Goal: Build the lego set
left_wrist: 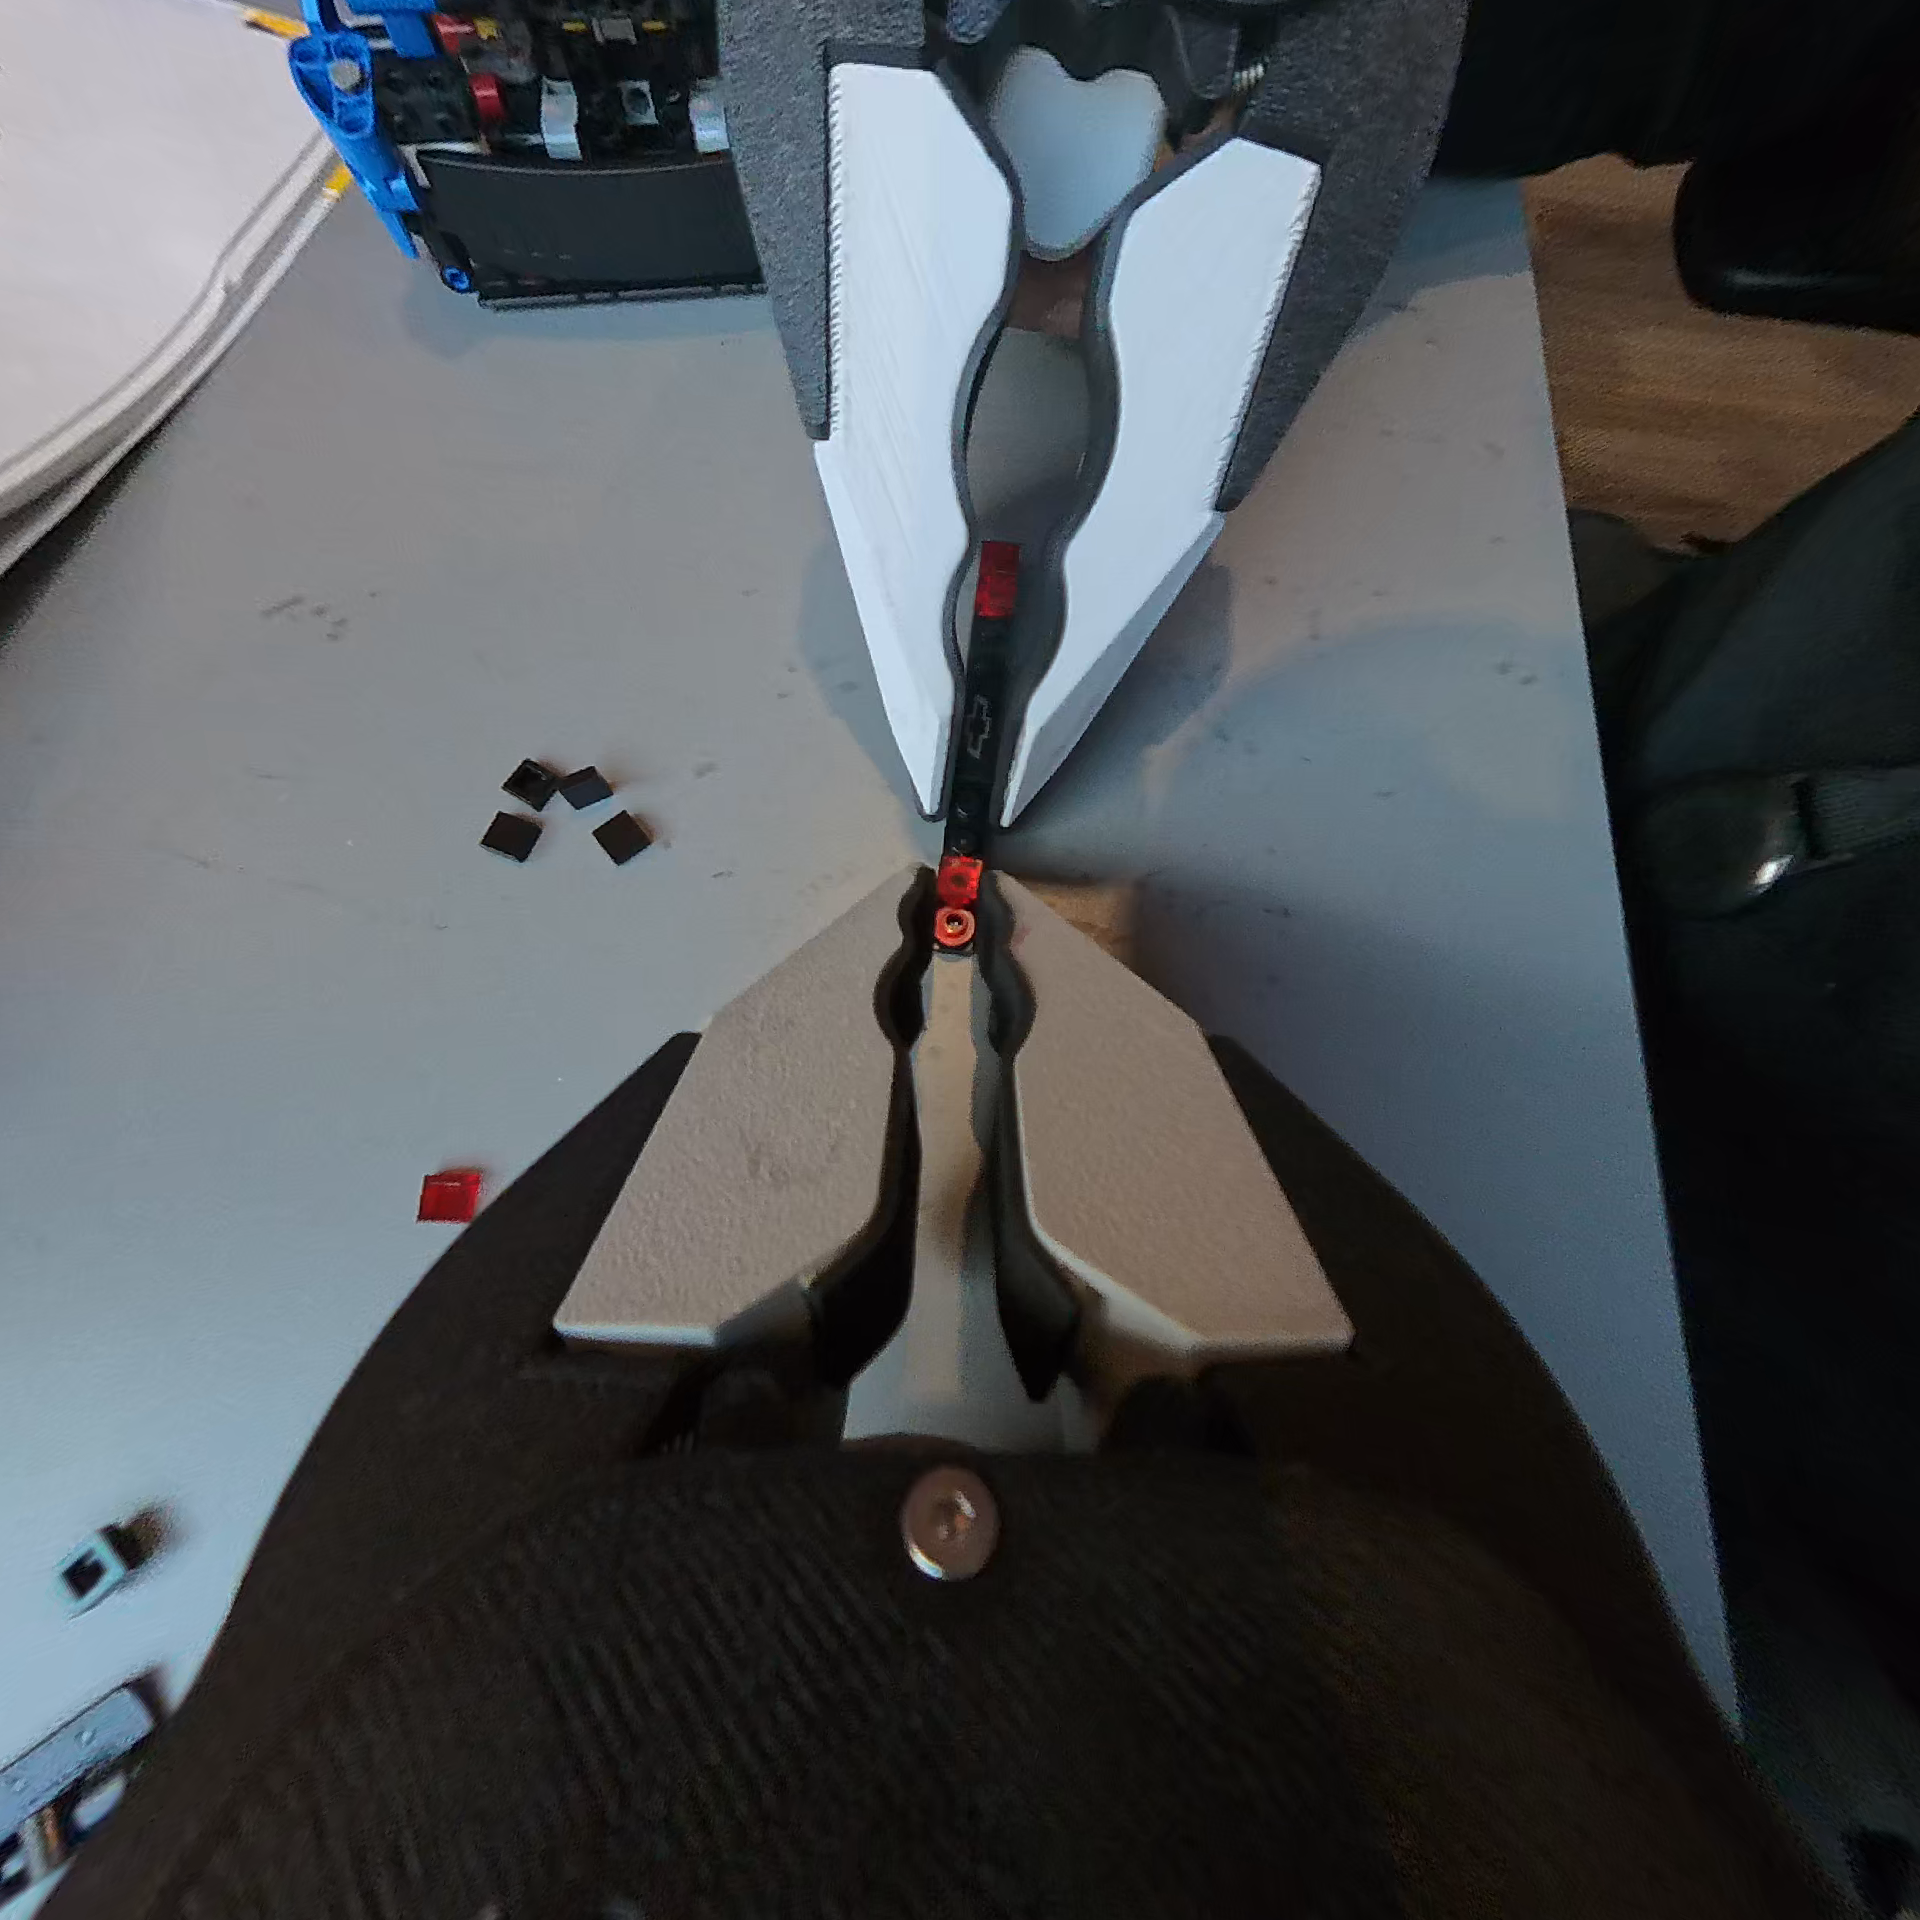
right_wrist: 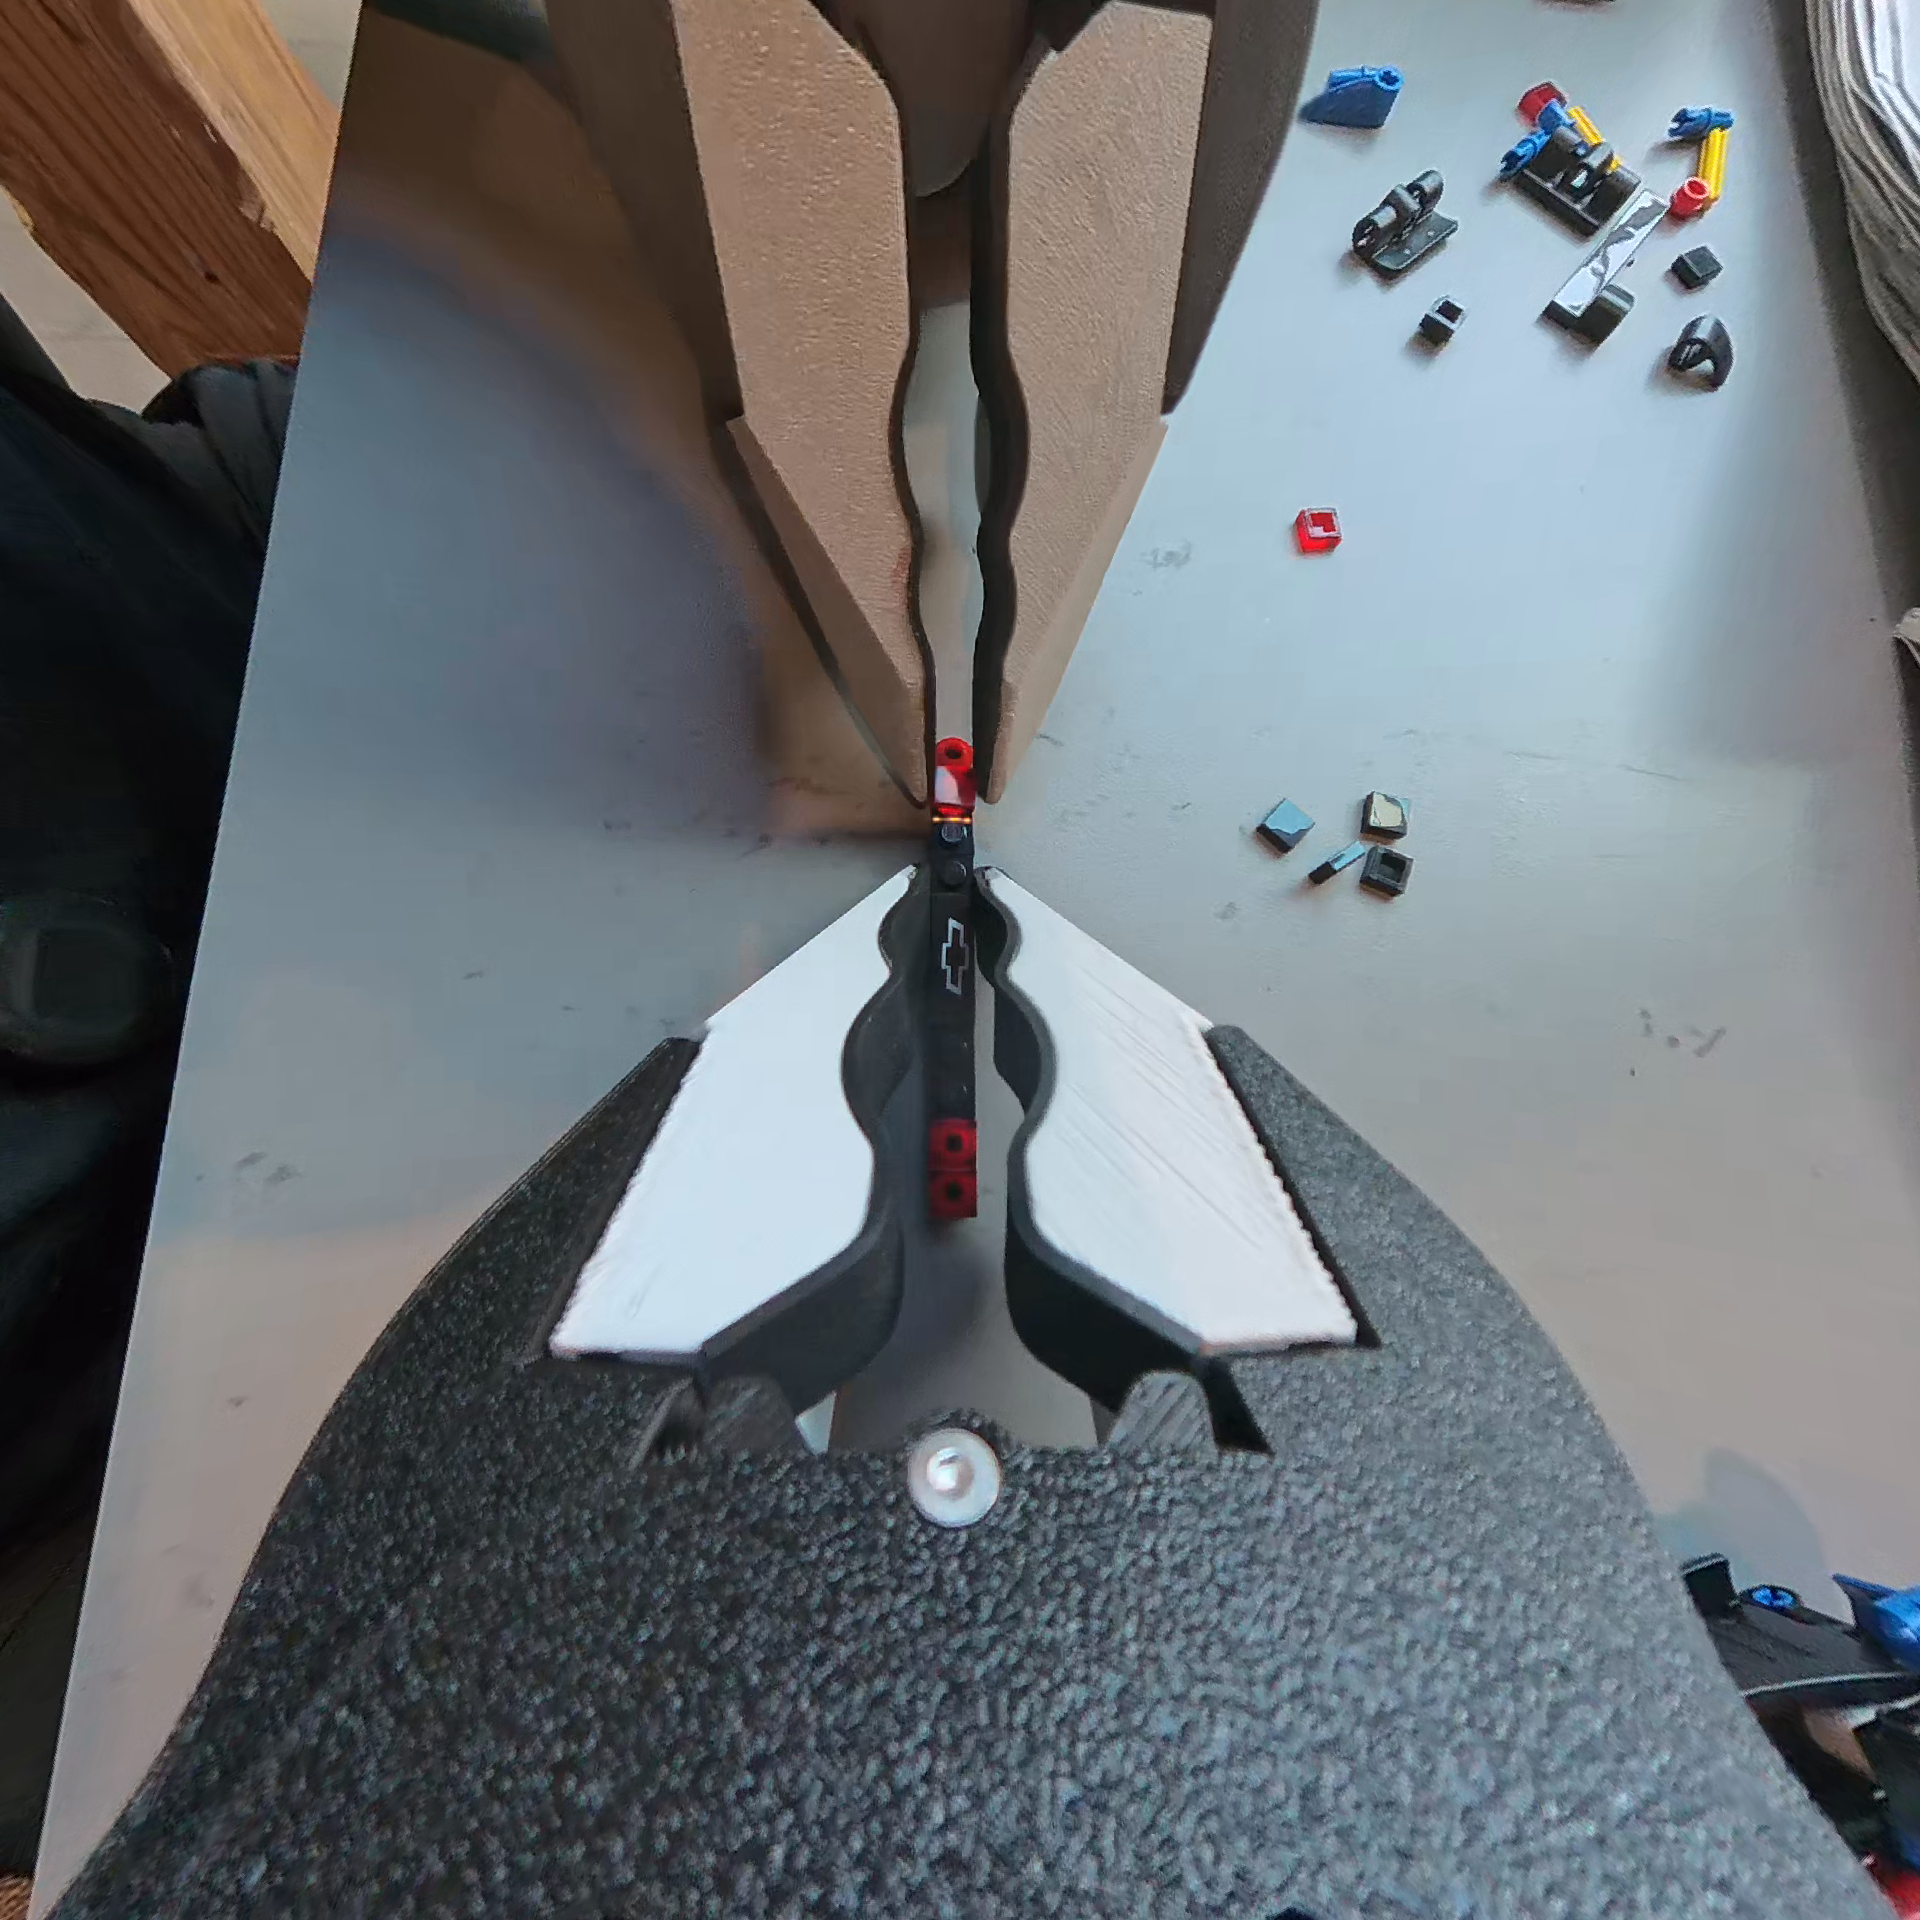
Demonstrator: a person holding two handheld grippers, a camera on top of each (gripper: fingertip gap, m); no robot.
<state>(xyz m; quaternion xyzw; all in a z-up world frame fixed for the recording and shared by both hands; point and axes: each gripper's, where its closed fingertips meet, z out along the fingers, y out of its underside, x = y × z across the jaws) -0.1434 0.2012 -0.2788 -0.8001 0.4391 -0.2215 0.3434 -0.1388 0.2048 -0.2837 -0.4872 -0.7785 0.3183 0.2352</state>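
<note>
My right gripper (right_wrist: 951, 876), with white fingers, is shut on a long black strip (right_wrist: 951, 997) that carries a white outline emblem and two red studs (right_wrist: 952, 1164) at its near end. My left gripper (left_wrist: 956, 883), with tan fingers, is shut on a small red piece (left_wrist: 954, 906). The two grippers meet tip to tip above the grey table. The red piece (right_wrist: 952, 779) touches the free end of the strip (left_wrist: 982, 707). In the left wrist view, the right gripper (left_wrist: 968, 819) comes in from the top. In the right wrist view, the left gripper (right_wrist: 954, 795) does the same.
Several black tiles (left_wrist: 566, 810) and a red tile (left_wrist: 450, 1195) lie on the table (left_wrist: 312, 623). A partly built blue and black model (left_wrist: 540, 145) stands far left. Loose parts (right_wrist: 1558, 187) lie far right. The table edge (left_wrist: 1600, 831) runs close by. The grippers are tip to tip, or close to it.
</note>
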